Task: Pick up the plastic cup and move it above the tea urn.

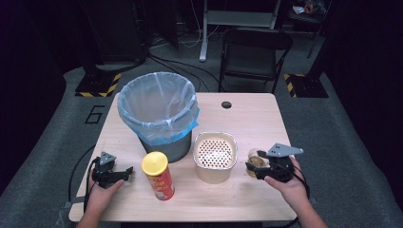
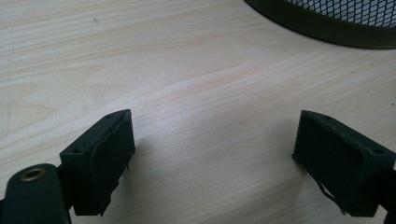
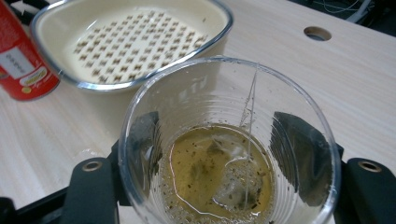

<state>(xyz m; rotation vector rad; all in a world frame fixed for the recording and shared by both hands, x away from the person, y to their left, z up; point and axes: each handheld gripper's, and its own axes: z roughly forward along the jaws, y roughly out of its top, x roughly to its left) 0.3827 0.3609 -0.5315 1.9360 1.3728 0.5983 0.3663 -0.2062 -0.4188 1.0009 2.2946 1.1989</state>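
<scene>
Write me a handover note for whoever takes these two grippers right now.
Right gripper: shut on the clear plastic cup holding yellowish liquid and a tea bag, right of the cream perforated strainer bowl.
Left gripper: open, nothing between its jaws, low over the light wooden table.
The red chip can with yellow lid stands in front of the bag-lined bin.
Done: cup gripped.
Left, probably: pour it through the strainer and bin the cup.

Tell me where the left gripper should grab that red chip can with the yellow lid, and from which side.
Grip the red can around its mid-body, below the yellow lid. It stands upright, a round tube, so come in level from its left, where the open left gripper already waits. That way probably avoids the bin behind it.
</scene>
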